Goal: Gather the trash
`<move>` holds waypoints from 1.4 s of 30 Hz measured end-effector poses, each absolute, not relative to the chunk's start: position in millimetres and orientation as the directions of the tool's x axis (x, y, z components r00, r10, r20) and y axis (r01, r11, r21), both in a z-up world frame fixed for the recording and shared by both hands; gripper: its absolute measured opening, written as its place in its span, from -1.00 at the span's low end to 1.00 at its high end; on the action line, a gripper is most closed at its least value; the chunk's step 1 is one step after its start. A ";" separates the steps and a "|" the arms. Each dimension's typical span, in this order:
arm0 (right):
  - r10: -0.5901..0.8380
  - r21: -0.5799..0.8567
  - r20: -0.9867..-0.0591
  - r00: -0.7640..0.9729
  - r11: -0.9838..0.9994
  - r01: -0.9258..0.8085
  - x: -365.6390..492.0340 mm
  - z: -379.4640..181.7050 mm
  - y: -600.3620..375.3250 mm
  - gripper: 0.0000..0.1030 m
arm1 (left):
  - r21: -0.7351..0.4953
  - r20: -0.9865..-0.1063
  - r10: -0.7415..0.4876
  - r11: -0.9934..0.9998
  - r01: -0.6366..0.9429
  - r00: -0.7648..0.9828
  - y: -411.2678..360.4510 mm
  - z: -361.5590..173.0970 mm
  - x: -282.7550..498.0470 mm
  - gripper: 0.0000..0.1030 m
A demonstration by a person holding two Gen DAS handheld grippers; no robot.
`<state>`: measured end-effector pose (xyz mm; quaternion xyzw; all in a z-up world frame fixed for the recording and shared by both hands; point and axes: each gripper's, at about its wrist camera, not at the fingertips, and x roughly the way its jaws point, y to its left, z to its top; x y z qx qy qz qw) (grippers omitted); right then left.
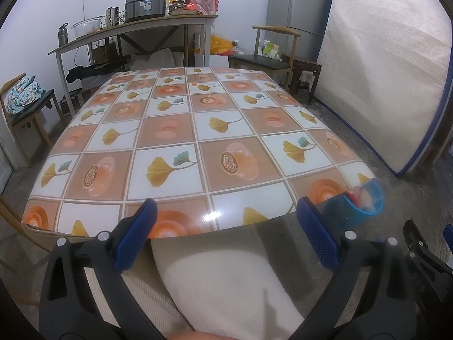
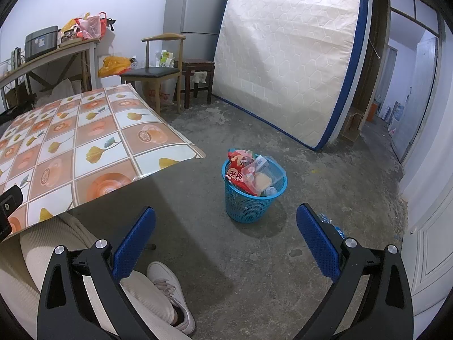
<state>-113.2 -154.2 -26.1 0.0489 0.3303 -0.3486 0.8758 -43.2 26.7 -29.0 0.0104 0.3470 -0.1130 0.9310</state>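
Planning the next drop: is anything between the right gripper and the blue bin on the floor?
Nothing visible: bare concrete lies between the open right gripper and the blue bin, already full of wrappers.

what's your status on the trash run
Left tool open, empty. Right tool open, empty. Blue basket on floor, full of wrappers. Table shows no trash.

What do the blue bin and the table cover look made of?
Blue bin: likely moulded plastic, given its uniform colour and fine mesh-pattern wall. Table cover: probably glossy vinyl or oilcloth; it shows a bright lamp reflection and a printed tile pattern.
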 end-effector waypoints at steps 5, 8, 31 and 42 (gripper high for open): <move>-0.579 -0.143 -0.612 0.539 0.751 0.645 -114.1 -24.8 -154.7 0.88 | -0.059 -0.648 -0.203 0.974 0.217 0.734 27.5 -28.9 -43.5 0.84; -0.578 -0.143 -0.612 0.539 0.752 0.644 -114.1 -24.8 -154.9 0.88 | -0.059 -0.649 -0.202 0.975 0.216 0.733 27.1 -28.8 -43.3 0.84; -0.582 -0.137 -0.607 0.541 0.748 0.650 -115.7 -21.4 -155.6 0.88 | -0.056 -0.650 -0.200 0.975 0.217 0.733 26.6 -26.6 -45.3 0.84; -0.583 -0.137 -0.607 0.541 0.747 0.651 -115.9 -21.8 -154.9 0.88 | -0.055 -0.650 -0.200 0.974 0.218 0.733 27.5 -26.6 -45.5 0.84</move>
